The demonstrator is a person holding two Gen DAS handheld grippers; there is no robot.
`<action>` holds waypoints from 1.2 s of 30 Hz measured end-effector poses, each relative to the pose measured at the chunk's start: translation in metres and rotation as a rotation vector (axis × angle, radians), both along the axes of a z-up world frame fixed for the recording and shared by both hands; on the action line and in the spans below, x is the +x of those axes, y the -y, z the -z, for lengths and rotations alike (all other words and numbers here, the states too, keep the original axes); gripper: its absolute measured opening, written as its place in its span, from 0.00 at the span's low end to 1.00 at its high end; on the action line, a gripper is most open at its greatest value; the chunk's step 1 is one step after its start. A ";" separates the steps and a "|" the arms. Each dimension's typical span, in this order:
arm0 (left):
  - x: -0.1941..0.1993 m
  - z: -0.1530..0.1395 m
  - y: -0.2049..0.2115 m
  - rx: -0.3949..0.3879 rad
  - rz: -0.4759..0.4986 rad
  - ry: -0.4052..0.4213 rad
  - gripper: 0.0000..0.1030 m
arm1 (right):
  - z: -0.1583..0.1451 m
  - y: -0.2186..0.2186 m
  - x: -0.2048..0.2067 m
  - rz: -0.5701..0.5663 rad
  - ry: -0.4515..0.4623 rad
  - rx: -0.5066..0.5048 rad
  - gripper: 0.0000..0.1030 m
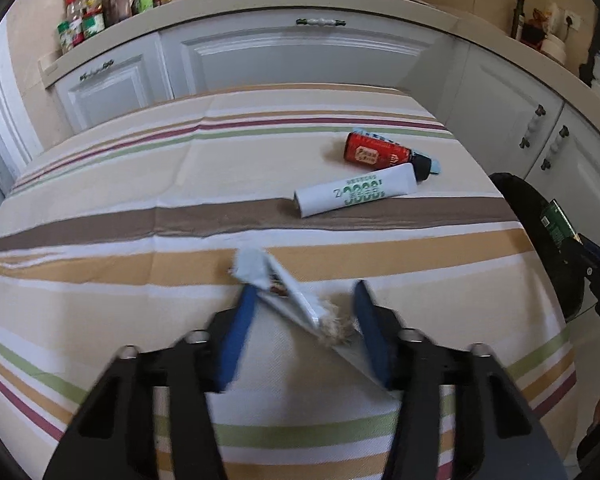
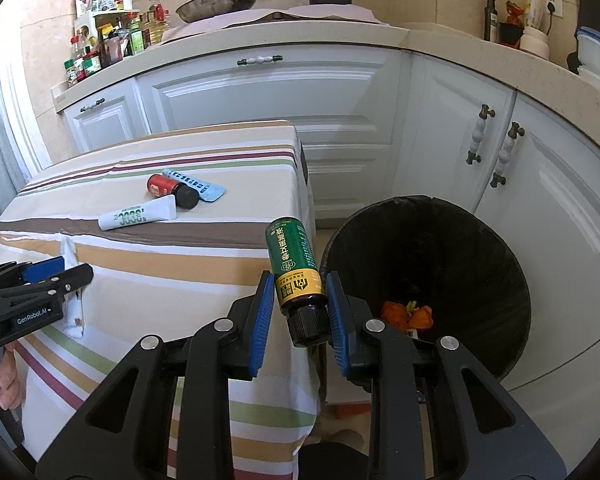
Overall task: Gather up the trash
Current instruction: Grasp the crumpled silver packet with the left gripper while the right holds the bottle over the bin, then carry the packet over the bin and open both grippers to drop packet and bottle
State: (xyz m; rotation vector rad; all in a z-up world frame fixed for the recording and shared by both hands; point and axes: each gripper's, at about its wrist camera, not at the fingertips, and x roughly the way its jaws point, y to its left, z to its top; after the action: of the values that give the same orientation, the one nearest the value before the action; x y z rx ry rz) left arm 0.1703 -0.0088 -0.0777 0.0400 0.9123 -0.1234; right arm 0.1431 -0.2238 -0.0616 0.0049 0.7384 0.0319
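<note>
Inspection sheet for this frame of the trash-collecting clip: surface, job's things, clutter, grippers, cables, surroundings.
Surface: striped tablecloth covers the table.
Job's things: green bottle; torn wrapper; white tube, red bottle and blue packet lie together; black bin beside the table holds orange scraps.
Clutter: nothing seen.
Grippers: right gripper grips the green bottle, cap towards the camera; left gripper straddles the wrapper, contact unclear.
Cables: nothing seen.
Surroundings: white cabinets, condiment jars, wok.

Matt woven tablecloth [image 2: 148, 280]; glossy labelled bottle [image 2: 294, 264]
</note>
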 end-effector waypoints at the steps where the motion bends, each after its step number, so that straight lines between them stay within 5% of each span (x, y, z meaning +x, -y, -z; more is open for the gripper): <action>1: -0.001 0.000 0.001 -0.005 0.007 0.002 0.41 | 0.001 0.000 0.001 0.000 -0.002 0.002 0.25; 6: -0.004 -0.002 0.005 -0.014 0.037 0.008 0.20 | 0.004 0.001 0.002 -0.003 -0.005 0.011 0.25; 9: -0.006 -0.003 0.006 -0.006 0.045 0.017 0.18 | 0.004 0.003 0.002 -0.002 -0.003 0.015 0.25; 24: -0.016 -0.036 0.021 -0.013 0.059 0.144 0.17 | -0.010 0.012 -0.008 0.036 0.056 0.022 0.25; 36: 0.001 -0.069 0.085 -0.069 0.172 0.286 0.17 | -0.034 0.057 -0.008 0.170 0.150 -0.009 0.25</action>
State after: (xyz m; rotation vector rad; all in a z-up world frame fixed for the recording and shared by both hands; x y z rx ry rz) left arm 0.1711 -0.0939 -0.0088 0.0701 0.6178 -0.3010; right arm 0.1349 -0.2804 -0.0280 0.0559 0.5857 -0.1319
